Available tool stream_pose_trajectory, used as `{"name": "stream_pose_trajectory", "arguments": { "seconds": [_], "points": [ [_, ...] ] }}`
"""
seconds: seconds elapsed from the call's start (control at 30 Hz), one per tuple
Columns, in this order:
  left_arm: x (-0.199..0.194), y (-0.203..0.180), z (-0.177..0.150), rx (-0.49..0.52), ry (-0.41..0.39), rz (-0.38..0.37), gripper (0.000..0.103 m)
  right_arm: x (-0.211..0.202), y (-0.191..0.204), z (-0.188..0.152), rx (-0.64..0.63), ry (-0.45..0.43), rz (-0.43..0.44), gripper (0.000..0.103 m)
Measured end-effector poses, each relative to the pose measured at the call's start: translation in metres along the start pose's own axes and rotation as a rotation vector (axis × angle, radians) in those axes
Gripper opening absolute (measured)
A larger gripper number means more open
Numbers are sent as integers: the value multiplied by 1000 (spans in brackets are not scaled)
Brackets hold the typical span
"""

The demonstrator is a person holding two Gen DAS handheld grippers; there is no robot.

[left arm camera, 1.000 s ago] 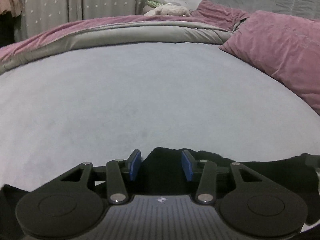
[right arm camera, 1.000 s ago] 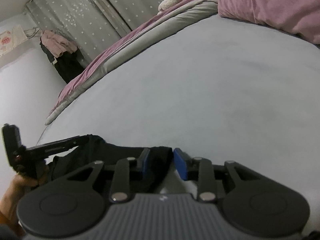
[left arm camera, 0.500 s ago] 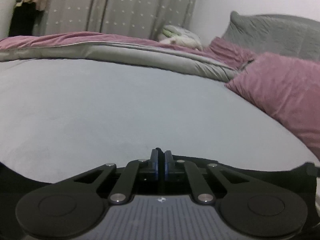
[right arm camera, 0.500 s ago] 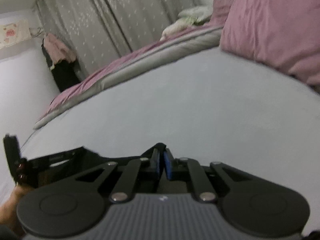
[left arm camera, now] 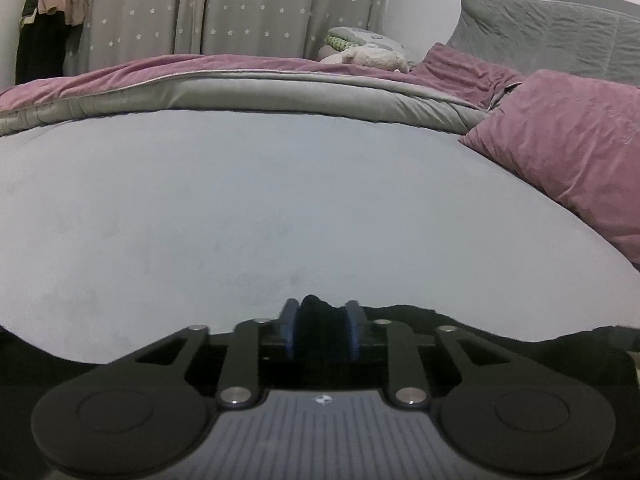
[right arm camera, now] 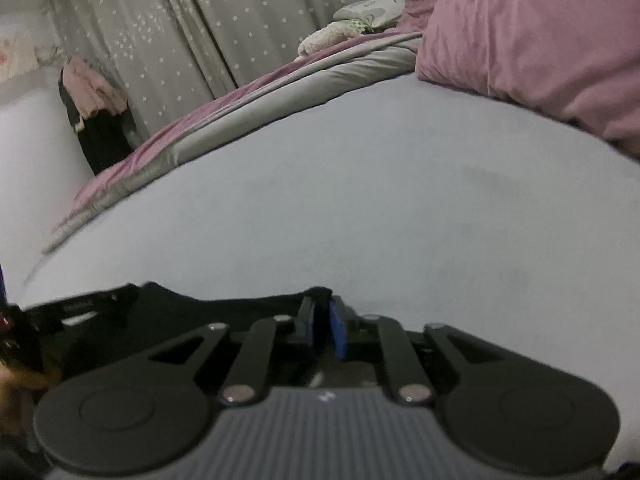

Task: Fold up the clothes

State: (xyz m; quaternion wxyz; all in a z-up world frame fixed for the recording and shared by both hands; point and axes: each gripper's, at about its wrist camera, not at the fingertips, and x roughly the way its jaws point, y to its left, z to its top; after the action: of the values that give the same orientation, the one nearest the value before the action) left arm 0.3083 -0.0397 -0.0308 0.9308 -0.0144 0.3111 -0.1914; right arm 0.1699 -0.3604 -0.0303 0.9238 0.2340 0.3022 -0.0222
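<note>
The left gripper [left arm camera: 320,322] has its blue-padded jaws drawn in on a bunched fold of the black garment [left arm camera: 460,322], a hump of dark cloth filling the narrow gap between the pads. The right gripper [right arm camera: 322,320] has its jaws nearly together, pinching a raised edge of the same black garment [right arm camera: 224,312]. The garment lies along the near edge of the bed [left arm camera: 280,208], spreading right of the left gripper and left of the right one, on the pale grey-blue sheet. At the far left of the right wrist view, part of the left tool and a hand [right arm camera: 16,380] show, blurred. On the far right of the bed rests a mauve pillow [left arm camera: 568,140]; a mauve and grey duvet [left arm camera: 240,92] lies folded back along the far side, before star-patterned curtains [left arm camera: 240,12].
</note>
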Motion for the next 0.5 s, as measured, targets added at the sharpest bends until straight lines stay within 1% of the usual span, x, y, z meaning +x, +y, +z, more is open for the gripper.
{"name": "stream_pose_trajectory", "arguments": {
  "seconds": [0.03,0.07,0.1,0.17,0.27,0.4,0.5],
  "points": [
    [-5,-3,1,4,-8,1,30,-3,-2,2,15,-4,11,36],
    [-11,-5,2,6,-19,2,34,-7,-5,4,27,-10,21,41],
    [-16,-8,2,8,-31,2,36,-11,-7,5,40,-16,31,46],
    [-29,-13,1,10,-51,-2,43,-12,-8,7,50,-12,38,46],
    [-49,-23,-5,-13,-58,-19,46,-12,-9,9,63,-2,45,46],
    [-71,-37,-30,-86,-36,-88,47,-15,-11,10,115,23,64,47],
    [-80,-46,-48,-82,-39,-138,47,-18,-12,10,165,46,81,47]
  ]
}}
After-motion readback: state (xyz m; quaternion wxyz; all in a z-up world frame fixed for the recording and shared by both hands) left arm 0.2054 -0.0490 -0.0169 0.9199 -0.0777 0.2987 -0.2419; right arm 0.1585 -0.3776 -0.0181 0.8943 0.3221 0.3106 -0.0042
